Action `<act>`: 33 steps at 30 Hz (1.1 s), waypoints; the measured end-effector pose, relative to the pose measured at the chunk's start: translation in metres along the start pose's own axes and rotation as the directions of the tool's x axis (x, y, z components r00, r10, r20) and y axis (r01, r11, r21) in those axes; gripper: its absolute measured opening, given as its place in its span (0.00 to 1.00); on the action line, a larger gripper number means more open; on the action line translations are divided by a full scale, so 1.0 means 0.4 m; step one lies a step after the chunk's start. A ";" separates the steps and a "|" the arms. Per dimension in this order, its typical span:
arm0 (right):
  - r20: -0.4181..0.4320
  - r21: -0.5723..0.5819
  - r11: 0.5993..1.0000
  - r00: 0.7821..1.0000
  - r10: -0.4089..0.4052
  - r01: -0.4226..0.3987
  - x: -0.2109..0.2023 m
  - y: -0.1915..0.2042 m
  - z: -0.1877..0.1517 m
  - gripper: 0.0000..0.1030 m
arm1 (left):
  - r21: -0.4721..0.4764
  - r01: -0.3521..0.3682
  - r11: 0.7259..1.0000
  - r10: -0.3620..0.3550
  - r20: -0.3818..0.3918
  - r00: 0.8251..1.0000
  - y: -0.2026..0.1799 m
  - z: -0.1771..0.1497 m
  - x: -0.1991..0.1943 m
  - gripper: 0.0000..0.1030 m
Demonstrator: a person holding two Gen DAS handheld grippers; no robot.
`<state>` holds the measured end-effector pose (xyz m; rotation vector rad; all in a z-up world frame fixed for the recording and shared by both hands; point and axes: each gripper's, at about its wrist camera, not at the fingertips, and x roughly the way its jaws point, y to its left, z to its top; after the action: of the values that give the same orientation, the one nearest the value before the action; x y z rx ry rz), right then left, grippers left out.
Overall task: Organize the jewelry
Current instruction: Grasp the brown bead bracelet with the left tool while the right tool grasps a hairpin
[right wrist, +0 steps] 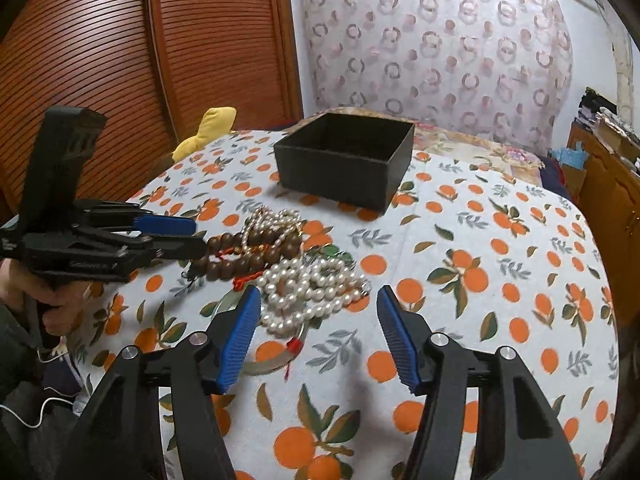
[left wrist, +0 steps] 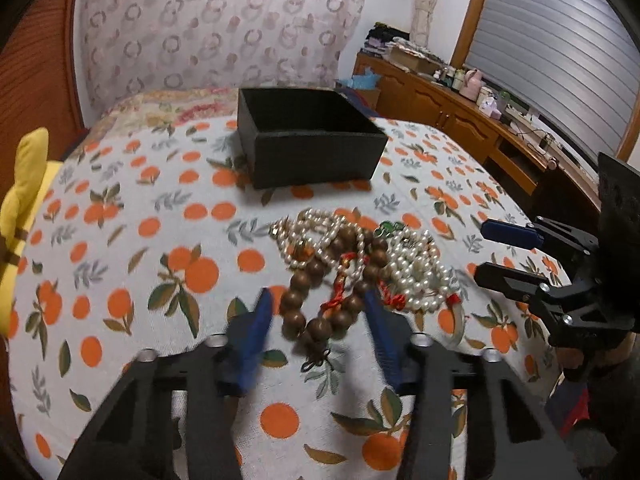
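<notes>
Two grippers are seen over a bed spread with an orange-print sheet (left wrist: 120, 240), and between them lies a tangled heap of jewelry. A wooden bead bracelet (left wrist: 320, 292) with a red tassel is seen at the near side of the heap in the left wrist view, overlapped by two pearl strands (left wrist: 416, 276), with a pale bangle (right wrist: 276, 360) partly under the pearls. The left gripper (left wrist: 318, 320) is held directly over the bracelet: its blue pads flank the bead loop on either side with a moderate gap, and no pad is seen pressing on a bead, so nothing is judged to be gripped yet. The loop's long axis runs roughly away from this gripper toward the black box (left wrist: 308, 140), which stands open beyond the heap, apart from it. The right gripper (right wrist: 318, 332) is held with its jaws well apart and empty, just short of the pearl cluster, which lies ahead of it and slightly to its left. The left hand is judged the nearer to a grasp, the bracelet already lying between its jaws. Because beads and pearls overlap, a lift may drag a strand along, so a grip on the free near end of the loop is advised.
</notes>
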<state>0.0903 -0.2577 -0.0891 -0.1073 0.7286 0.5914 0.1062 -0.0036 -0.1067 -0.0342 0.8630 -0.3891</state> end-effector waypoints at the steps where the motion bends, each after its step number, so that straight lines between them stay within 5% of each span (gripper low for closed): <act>1: -0.002 -0.001 1.000 1.000 0.001 -0.001 0.000 0.003 -0.001 0.61 | -0.007 0.001 1.000 -0.001 -0.006 1.000 0.005 0.000 0.004 0.30; 3: -0.007 -0.006 1.000 1.000 0.002 -0.002 0.006 0.009 -0.005 0.61 | -0.019 0.001 1.000 -0.001 -0.010 1.000 0.011 0.003 0.010 0.22; 18: -0.004 -0.025 1.000 1.000 0.015 -0.015 0.011 0.030 0.006 0.61 | 0.047 -0.050 0.998 0.053 -0.060 0.997 0.003 0.027 0.067 0.12; 33: 0.001 -0.047 0.999 1.000 0.019 -0.019 0.031 0.046 0.047 0.61 | 0.032 0.020 0.999 -0.025 0.164 0.986 -0.008 0.074 -0.175 0.12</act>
<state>0.0987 -0.2310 -0.0813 -0.1436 0.7146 0.6269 0.0865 0.0139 -0.0355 -0.0478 0.6939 -0.4146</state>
